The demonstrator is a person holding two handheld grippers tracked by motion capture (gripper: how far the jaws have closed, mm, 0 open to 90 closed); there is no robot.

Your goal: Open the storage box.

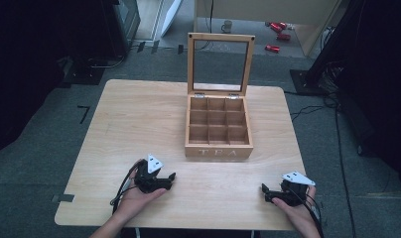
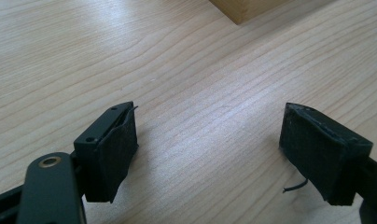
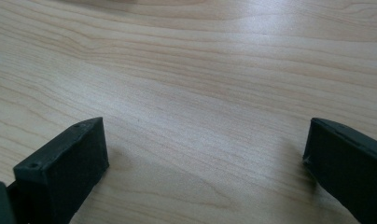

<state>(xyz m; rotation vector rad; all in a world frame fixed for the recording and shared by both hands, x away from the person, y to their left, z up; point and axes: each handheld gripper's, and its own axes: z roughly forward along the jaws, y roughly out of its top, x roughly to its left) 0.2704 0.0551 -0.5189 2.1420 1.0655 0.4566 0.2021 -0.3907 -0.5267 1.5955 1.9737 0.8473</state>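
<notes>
The tea box (image 1: 219, 128) sits on the table (image 1: 139, 119), behind both claws.

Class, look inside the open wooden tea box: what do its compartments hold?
The tea box has nine compartments in a three-by-three grid, its lid raised upright. The floors that show look empty; the front wall hides part of the nearest row.

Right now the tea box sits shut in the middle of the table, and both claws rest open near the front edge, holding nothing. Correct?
Not quite: the tea box is open, its lid upright, as the high view shows. The left claw and right claw do rest open and unloaded near the table's front edge.
</notes>
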